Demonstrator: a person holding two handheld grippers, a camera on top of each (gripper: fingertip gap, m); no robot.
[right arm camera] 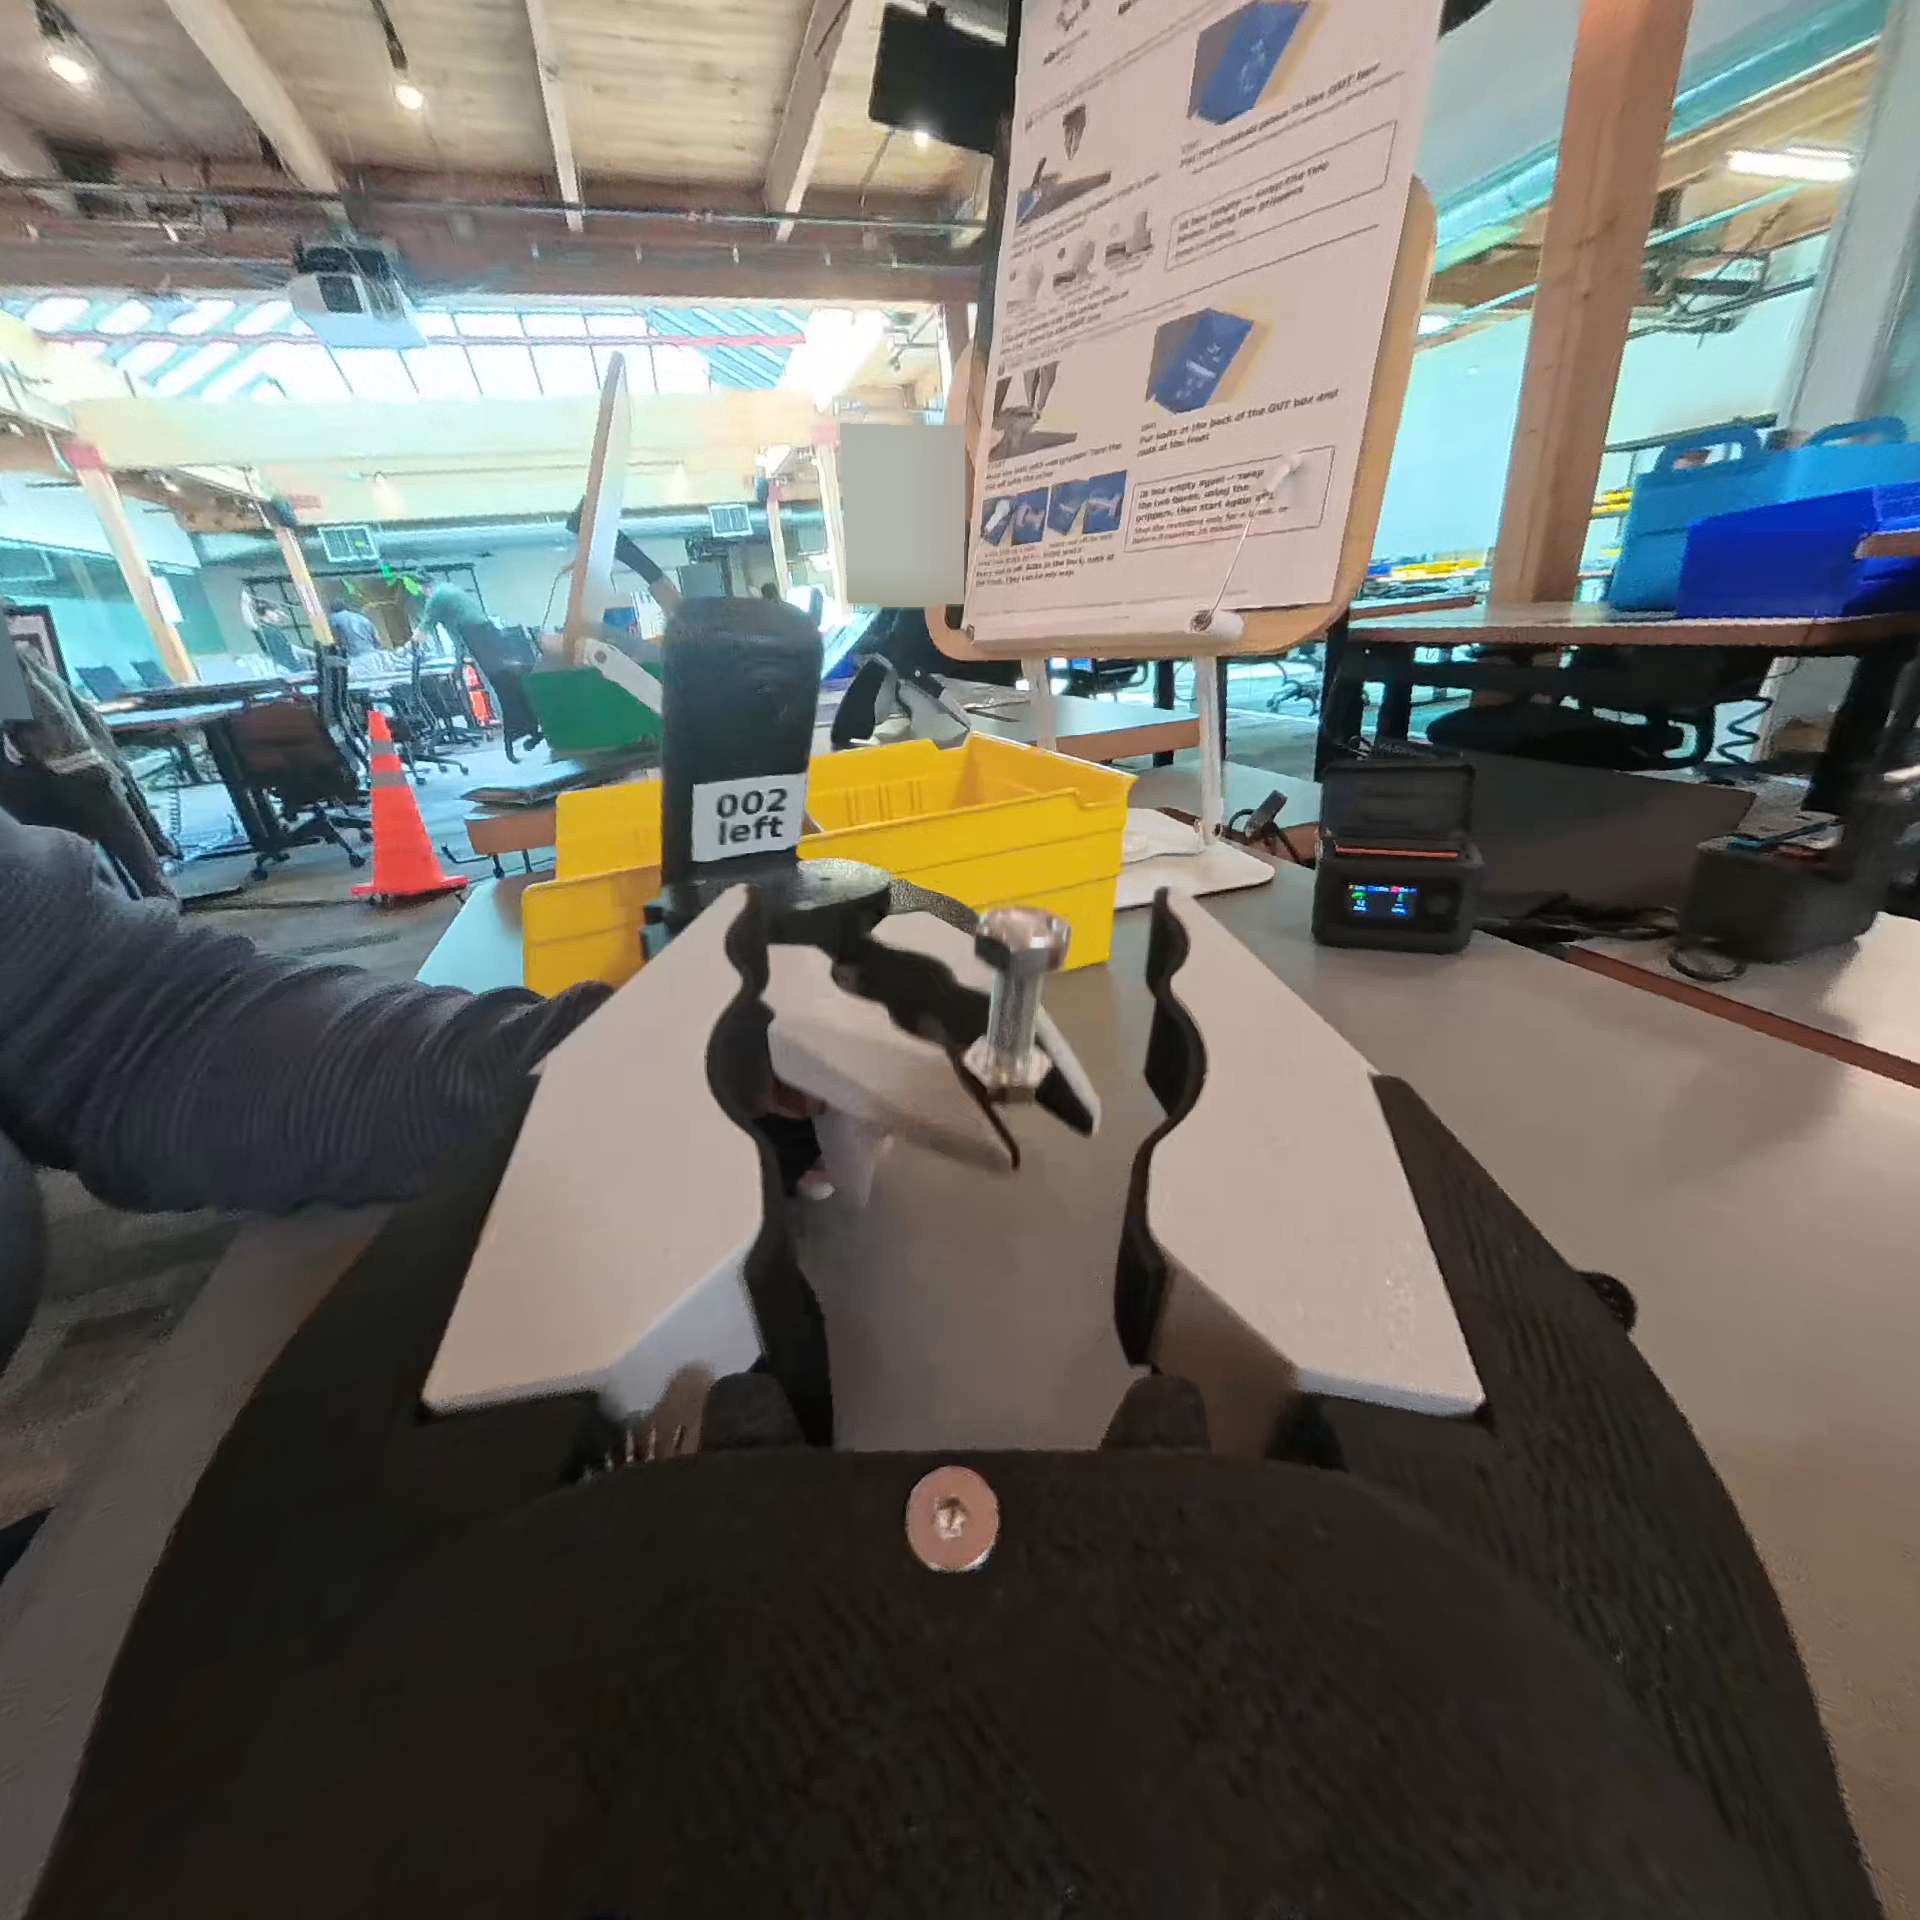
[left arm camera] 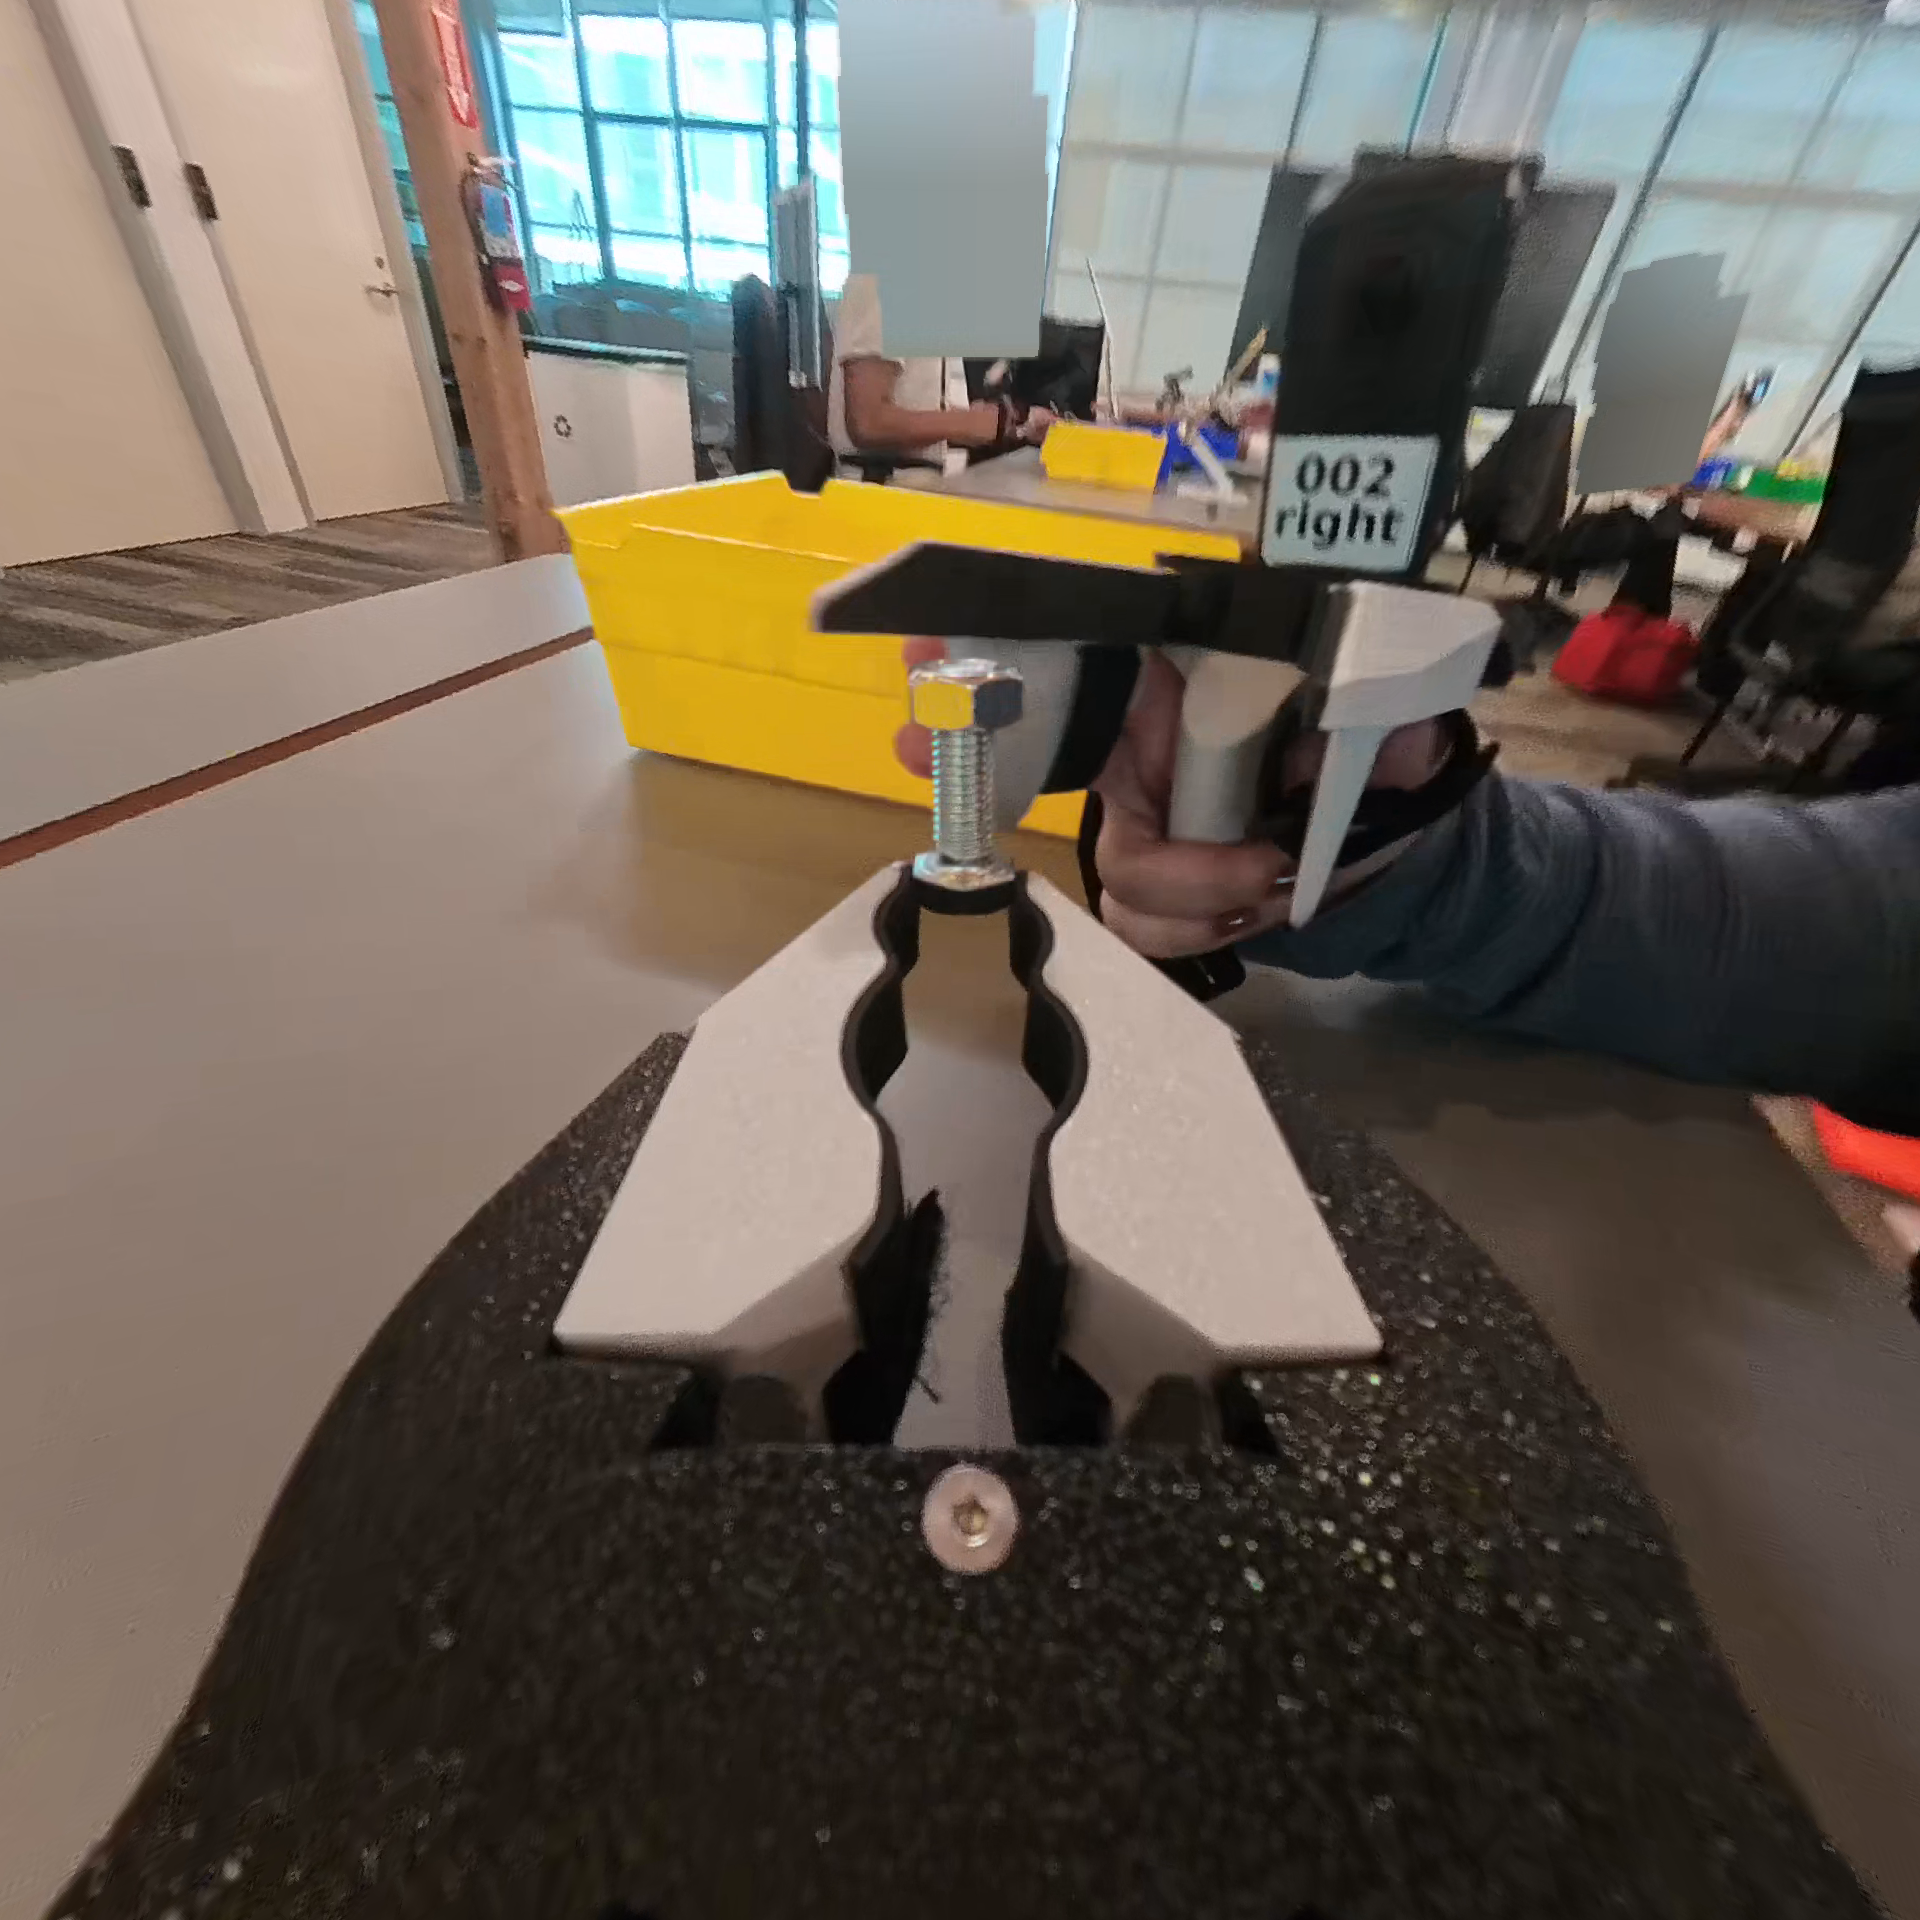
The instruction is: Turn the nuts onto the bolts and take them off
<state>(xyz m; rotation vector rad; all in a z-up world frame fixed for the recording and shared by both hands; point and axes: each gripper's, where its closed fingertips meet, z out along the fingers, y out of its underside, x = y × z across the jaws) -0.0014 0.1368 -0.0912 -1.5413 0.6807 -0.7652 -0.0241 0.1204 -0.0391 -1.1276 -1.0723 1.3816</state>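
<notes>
The left gripper (left arm camera: 961, 894), two pale grey wedge-shaped fingers lined with wavy black rubber pads, is seen clenched at its tips on a silver hexagonal steel nut (left arm camera: 961, 871). The nut is threaded low on a zinc-plated hex-head bolt (left arm camera: 963, 774), which is held upright above the fingertips, head uppermost. In the right wrist view the same nut (right arm camera: 1006, 1068) and bolt (right arm camera: 1013, 987) are seen pinched at the end of the left gripper (right arm camera: 1023, 1103), slightly tilted and clear of the table.

The right gripper (right arm camera: 956, 1039) is seen released, its grey fingers (right arm camera: 1268, 1174) spread wide with nothing between them; the bolt lies ahead of the gap, not touched by either pad. In the left wrist view the right gripper's body (left arm camera: 1164, 603) is seen just behind and above the bolt head, held by a hand (left arm camera: 1174, 852) in a dark ribbed sleeve (left arm camera: 1621, 904).

A smooth grey table (left arm camera: 312, 987) with a reddish-brown seam is noted below both tools. A glossy yellow plastic bin (left arm camera: 748, 613) stands behind the bolt, open-topped. In the right wrist view it (right arm camera: 935, 831) is partly hidden by the left gripper's black housing. Further right are recorded a small black device with a lit screen (right arm camera: 1392, 883) and a printed sheet on a wooden clipboard stand (right arm camera: 1195, 312); an orange traffic cone (right arm camera: 400, 821) stands on the floor at left.
</notes>
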